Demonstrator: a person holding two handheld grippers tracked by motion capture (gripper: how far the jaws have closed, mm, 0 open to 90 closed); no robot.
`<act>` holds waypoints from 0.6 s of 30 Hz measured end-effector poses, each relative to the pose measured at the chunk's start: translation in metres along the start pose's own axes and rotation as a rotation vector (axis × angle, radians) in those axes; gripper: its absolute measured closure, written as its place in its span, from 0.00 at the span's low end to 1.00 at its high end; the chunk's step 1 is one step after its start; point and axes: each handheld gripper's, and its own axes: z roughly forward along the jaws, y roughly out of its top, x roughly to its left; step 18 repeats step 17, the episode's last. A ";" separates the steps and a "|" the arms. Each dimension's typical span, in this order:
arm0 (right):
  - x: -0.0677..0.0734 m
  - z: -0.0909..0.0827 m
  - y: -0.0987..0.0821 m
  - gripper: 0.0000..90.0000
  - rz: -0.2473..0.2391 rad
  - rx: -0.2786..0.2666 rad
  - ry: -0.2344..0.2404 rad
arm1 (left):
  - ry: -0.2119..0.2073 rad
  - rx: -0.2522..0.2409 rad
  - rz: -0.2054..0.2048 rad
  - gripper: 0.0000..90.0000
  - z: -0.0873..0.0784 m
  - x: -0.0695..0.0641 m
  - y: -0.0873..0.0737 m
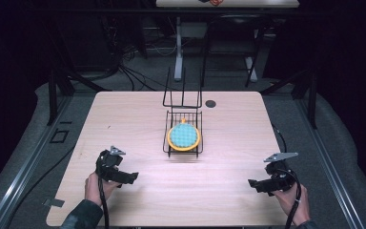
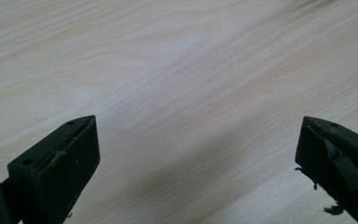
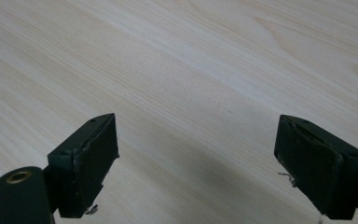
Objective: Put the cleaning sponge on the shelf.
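Left gripper [image 1: 132,177] low over the near-left of the wooden table [image 1: 124,114], jaws spread wide in the left gripper view [image 2: 196,154] with bare woodgrain between them, holding nothing. Well apart from the black wire rack [image 1: 183,138] at the table's middle, so a long reach ahead. Likely trouble there: a jaw catching a thin wire rim and dragging or tipping the whole light rack, since nothing pins it down.

In the rack's low basket, a round blue scrubbing pad [image 1: 184,136] with an orange rim and a small orange tab at its far edge, lying flat, quilted on top. Soft-looking and shallow; a pinch at the rim alone could slip off or fold it. Upright wire prongs behind, easy to snag on a lift. Small dark disc [image 1: 210,103] on the table beyond, clear of the work.

Right gripper [image 1: 251,182] at the near-right, jaws likewise wide apart in the right gripper view [image 3: 196,154], empty. Trailing cable a possible snag on the table edge.
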 end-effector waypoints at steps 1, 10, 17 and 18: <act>-0.001 0.001 0.000 0.15 0.001 -0.003 -0.002 | -0.005 0.004 -0.005 0.00 0.002 0.002 -0.001; -0.002 0.003 -0.001 0.15 -0.004 0.006 -0.008 | 0.013 0.025 -0.006 0.00 0.007 0.006 -0.001; -0.002 0.002 -0.001 0.15 -0.010 0.001 -0.010 | 0.005 0.033 -0.007 0.00 0.009 0.006 0.000; -0.002 0.002 -0.001 0.15 -0.010 0.001 -0.010 | 0.005 0.033 -0.007 0.00 0.009 0.006 0.000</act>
